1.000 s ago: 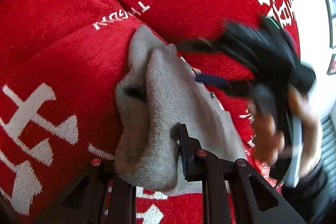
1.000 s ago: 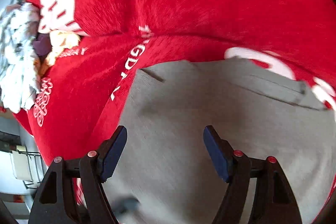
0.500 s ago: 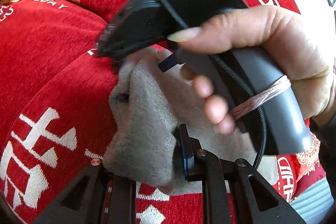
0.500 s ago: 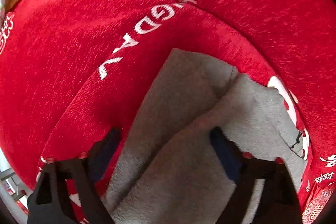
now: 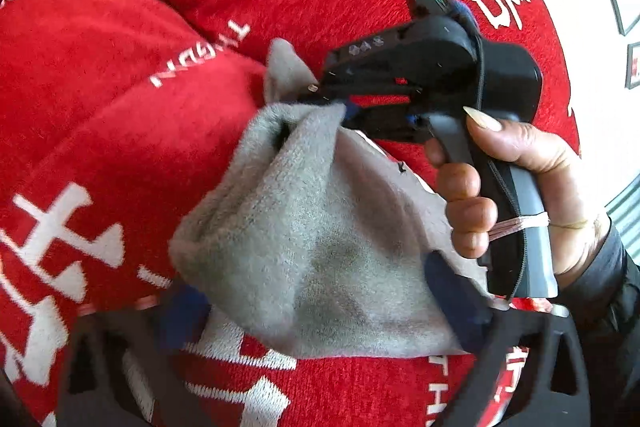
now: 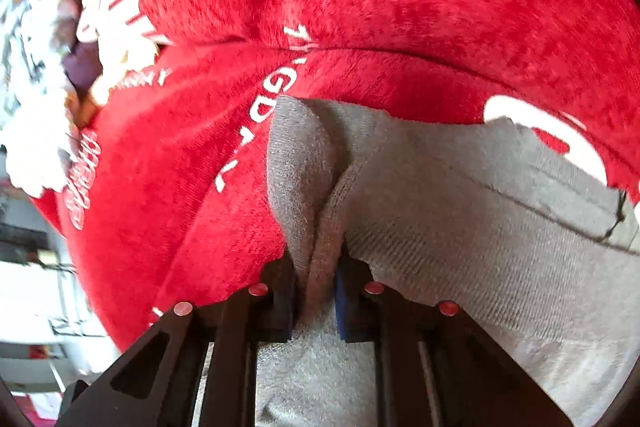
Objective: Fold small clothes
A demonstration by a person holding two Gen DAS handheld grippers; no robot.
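Your right tongs (image 6: 314, 297) are closing on a pinched ridge of the grey garment (image 6: 460, 227) — the blue pads (image 6: 342, 303) are already squeezing the bunched fabric between them, with almost no gap left. From the left wrist view you are seeing those same right tongs (image 5: 340, 107) from the side, biting the far upper edge of the grey garment (image 5: 312, 227) and pulling it into a peak, while your right hand (image 5: 520, 195) is wrapping the dark handle (a pale band is looped round the grip).

Your left tongs (image 5: 320, 307) are opening wide: the blurred blue pads (image 5: 452, 291) are standing well apart on either side of the garment's near end, and the cloth is lying between them without being pressed.

The garment is resting on a red cover (image 5: 120, 147) with white lettering, draped over soft cushions — it is lying crumpled, one end lifted by the right tongs. A pale crumpled cloth (image 6: 36, 131) is lying at the cover's far left edge in the right wrist view.
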